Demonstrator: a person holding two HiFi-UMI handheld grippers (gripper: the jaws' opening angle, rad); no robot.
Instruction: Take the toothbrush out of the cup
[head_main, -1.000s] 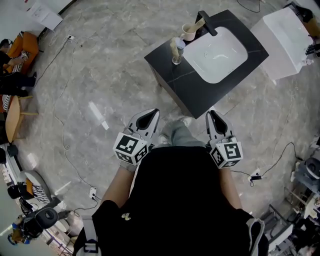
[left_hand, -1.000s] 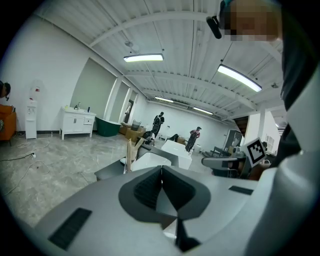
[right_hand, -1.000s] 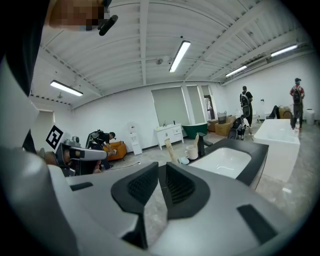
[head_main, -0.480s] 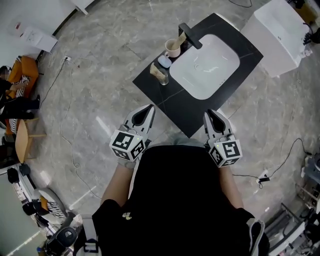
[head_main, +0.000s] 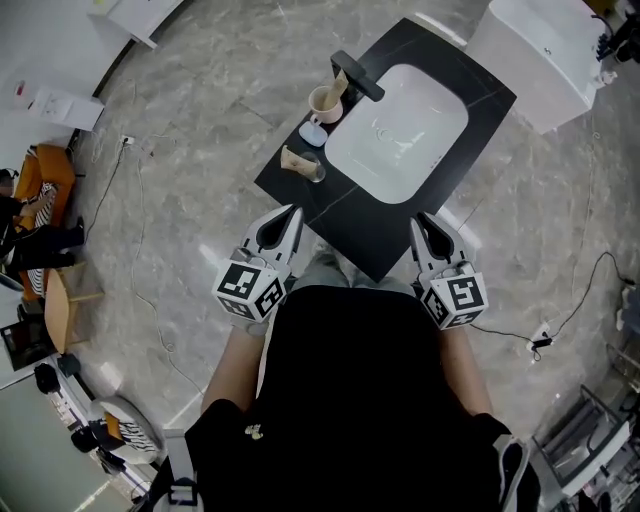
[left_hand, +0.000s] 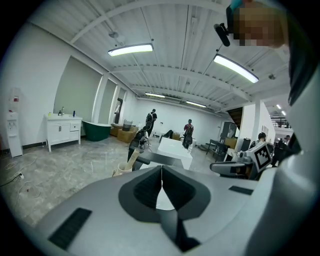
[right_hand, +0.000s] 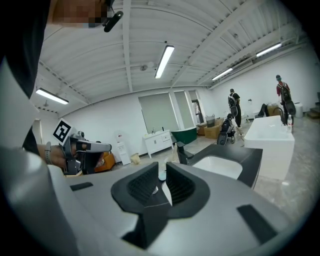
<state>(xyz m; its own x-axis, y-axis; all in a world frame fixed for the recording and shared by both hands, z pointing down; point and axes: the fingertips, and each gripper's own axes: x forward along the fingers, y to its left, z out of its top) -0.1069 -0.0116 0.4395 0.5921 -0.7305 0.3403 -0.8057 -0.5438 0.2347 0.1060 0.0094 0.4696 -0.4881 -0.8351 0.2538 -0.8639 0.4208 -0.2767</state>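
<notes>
A beige cup (head_main: 324, 104) stands at the far left corner of the black vanity counter (head_main: 385, 225), beside the black faucet (head_main: 356, 75). The toothbrush (head_main: 340, 84) leans out of the cup towards the faucet. In the left gripper view the cup (left_hand: 123, 169) and toothbrush (left_hand: 132, 157) lie ahead, well beyond the jaws. My left gripper (head_main: 287, 228) is shut and empty, just off the counter's near left edge. My right gripper (head_main: 431, 232) hangs at the near right edge. Its jaws stand a narrow slit apart with nothing between them.
A white basin (head_main: 398, 130) fills the counter's middle. A small pale dish (head_main: 311, 134) and a glass (head_main: 315, 172) holding a beige object sit on the counter's left side. A white cabinet (head_main: 540, 45) stands to the far right. Cables (head_main: 135, 250) trail over the grey floor.
The vanity has drawn nearer and swung towards the middle of the head view. Both grippers have advanced to its near edge, their jaws unchanged.
</notes>
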